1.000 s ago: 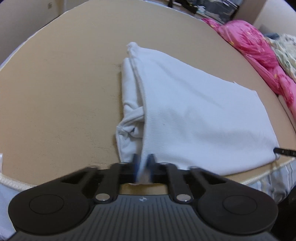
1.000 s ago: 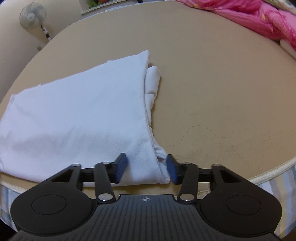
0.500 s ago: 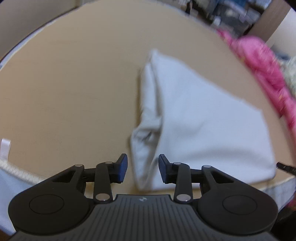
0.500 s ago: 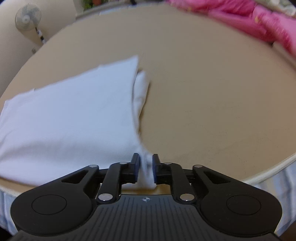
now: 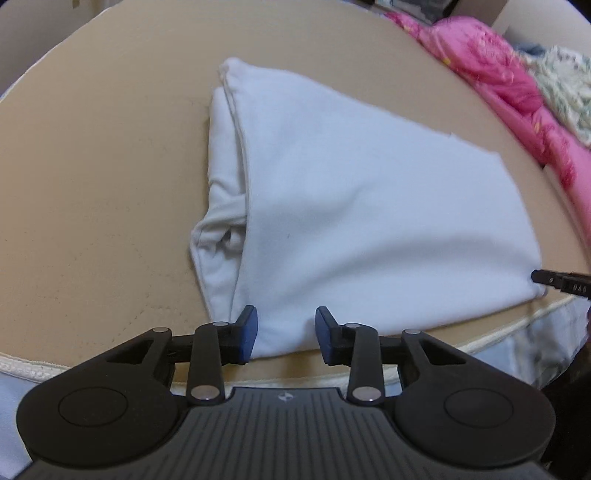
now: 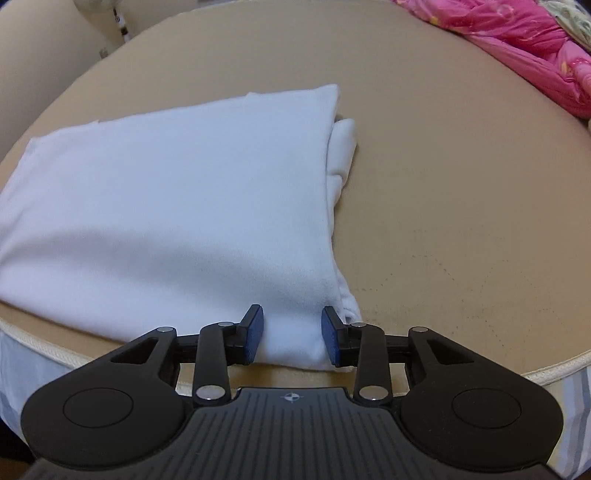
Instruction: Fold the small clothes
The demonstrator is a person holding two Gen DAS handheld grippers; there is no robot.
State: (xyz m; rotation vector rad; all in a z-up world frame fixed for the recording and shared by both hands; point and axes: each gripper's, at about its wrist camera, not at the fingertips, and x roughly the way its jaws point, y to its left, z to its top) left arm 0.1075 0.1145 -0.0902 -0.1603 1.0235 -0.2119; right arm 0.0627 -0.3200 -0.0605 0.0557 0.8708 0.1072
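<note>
So, the left tongs (image 5: 285,334) are seen with the blue pads apart, the near hem of the white garment (image 5: 369,206) lying in the gap but not pinched by anything. Same deal with the right tongs (image 6: 292,339): the jaws are opening, the near right corner of the same garment (image 6: 177,206) sits between the pads, and no squeeze on the cloth can be made out.

Just ahead of both tongs, the garment is laid flat on the tan bed (image 5: 92,184), close to its near edge. It looks folded over at least once already, since a smooth top panel is stacked over bunched layers. So the fold looks mostly done, probably with a final fold or some tidying left, though that's only a guess. Nothing else waiting to be folded can be picked out for sure.

What's only given by the left view: the tucked, crumpled layers poking out to the left of its tongs, plus a dark tip of the other tongs at the far right. From the right view, a narrower strip of underlayer is shown to the right of its tongs, and a fan (image 6: 94,5) far off at top left. A pink blanket (image 6: 517,40) is caught far ahead on the right in both.
</note>
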